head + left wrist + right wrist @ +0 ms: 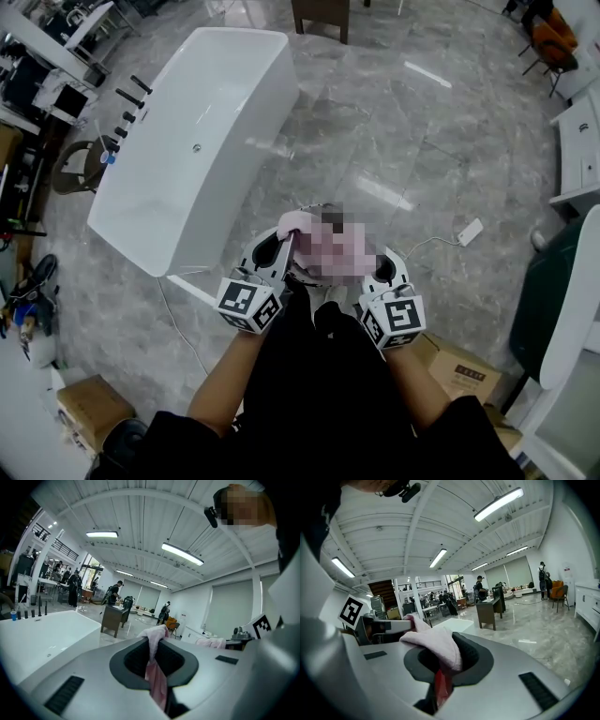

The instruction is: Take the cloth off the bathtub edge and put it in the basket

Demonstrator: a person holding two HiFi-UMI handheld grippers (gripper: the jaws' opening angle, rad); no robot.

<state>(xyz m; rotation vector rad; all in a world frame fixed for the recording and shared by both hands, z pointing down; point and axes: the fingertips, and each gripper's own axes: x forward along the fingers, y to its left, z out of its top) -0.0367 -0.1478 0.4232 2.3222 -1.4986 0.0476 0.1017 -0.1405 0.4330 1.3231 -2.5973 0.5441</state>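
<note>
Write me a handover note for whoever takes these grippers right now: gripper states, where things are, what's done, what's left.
Left gripper: shut on one end of the pink cloth.
Right gripper: shut on the other end.
The cloth is held between the two, close in front of the person, above the marble floor. It is clear of the white bathtub, which lies ahead to the left.
Done: the cloth is off the tub edge.
Left: carry it to the basket and open both grippers. No basket shows in any view, so find it first.
</note>
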